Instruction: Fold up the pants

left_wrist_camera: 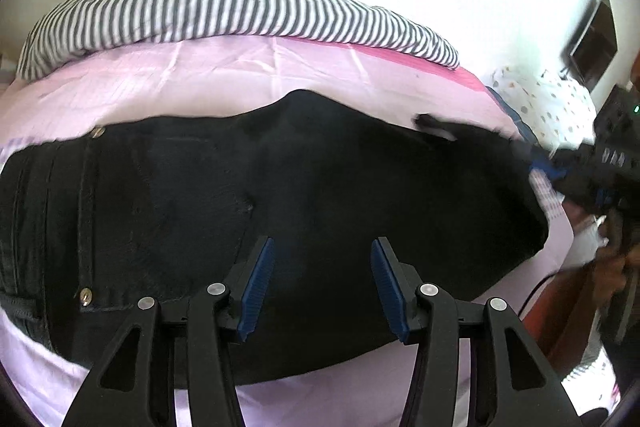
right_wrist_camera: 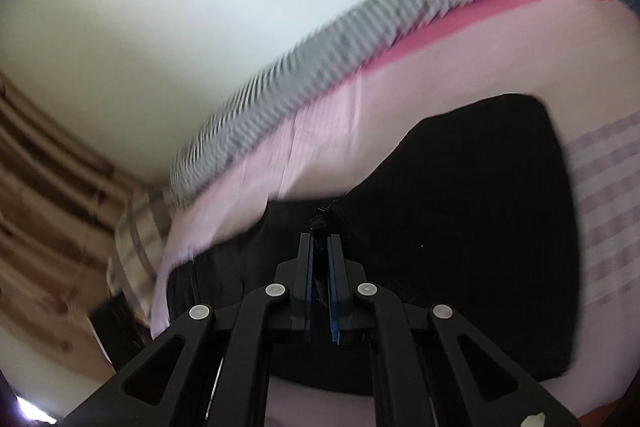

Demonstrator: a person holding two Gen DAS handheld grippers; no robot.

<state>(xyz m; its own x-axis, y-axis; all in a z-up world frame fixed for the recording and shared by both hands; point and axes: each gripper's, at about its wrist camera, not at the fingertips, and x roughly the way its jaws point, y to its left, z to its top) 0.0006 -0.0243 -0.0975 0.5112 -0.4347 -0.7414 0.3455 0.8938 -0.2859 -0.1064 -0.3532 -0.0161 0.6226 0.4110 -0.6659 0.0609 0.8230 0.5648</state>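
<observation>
Black pants (left_wrist_camera: 304, 187) lie spread across a pink sheet (left_wrist_camera: 224, 75) on a bed, waistband and rivets at the left. My left gripper (left_wrist_camera: 322, 247) is open and empty, its blue pads just above the middle of the pants. My right gripper (right_wrist_camera: 320, 241) is shut on a frayed edge of the black pants (right_wrist_camera: 460, 207) and holds that part lifted. The right gripper also shows at the right edge of the left wrist view (left_wrist_camera: 548, 163), at the pants' far right end.
A grey-and-white striped blanket (left_wrist_camera: 224, 11) lies along the far side of the bed, by a white wall. A spotted white pillow (left_wrist_camera: 548, 103) sits at the right. A wooden floor (right_wrist_camera: 48, 227) and a checked cloth (right_wrist_camera: 136, 227) lie beside the bed.
</observation>
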